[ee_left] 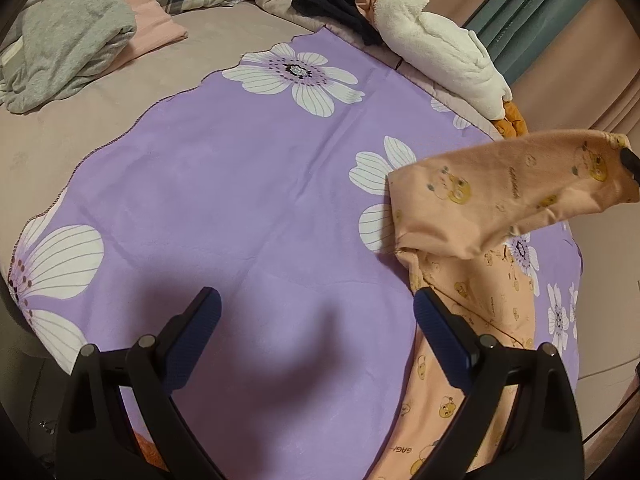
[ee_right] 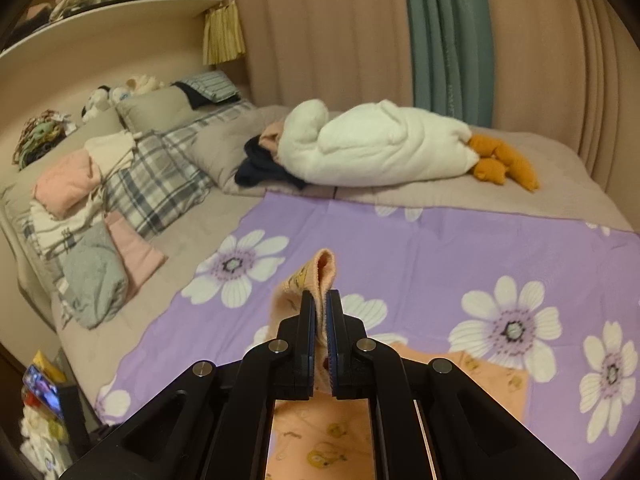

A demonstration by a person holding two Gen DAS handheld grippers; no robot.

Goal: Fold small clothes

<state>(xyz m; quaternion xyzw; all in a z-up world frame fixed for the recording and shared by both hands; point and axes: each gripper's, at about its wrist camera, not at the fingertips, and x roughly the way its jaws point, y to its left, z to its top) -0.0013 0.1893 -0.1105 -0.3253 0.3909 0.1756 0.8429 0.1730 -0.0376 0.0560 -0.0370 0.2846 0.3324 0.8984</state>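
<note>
Left-wrist view: the left gripper [ee_left: 316, 312] hangs over the purple flowered sheet [ee_left: 240, 184], its 2 fingers spread wide with nothing between them. From 9 o'clock through 12 o'clock the sheet lies flat and bare, and its stitched edge runs from 8 o'clock up to 12 o'clock against the beige bed cover [ee_left: 100, 108]. The peach printed garment [ee_left: 472, 300] occupies the 3 to 5 o'clock sector; one part lies on the sheet beside the right-hand finger, and another part is lifted off it toward 3 o'clock, where a dark fingertip of the right gripper [ee_left: 630, 160] meets the frame edge. A white plush toy [ee_left: 440, 52] and dark clothes [ee_left: 340, 0] border the sheet at 1 o'clock; folded grey clothing [ee_left: 68, 40] sits at 10 o'clock.

Right-wrist view: the right gripper [ee_right: 321, 300] is clenched on a fold of the peach printed garment, which pokes up past the fingertips. Open sheet extends from 10 o'clock to 3 o'clock, ending at the plush toy at 12 o'clock. Stacked clothes [ee_right: 92, 248] lie at 9 o'clock.
</note>
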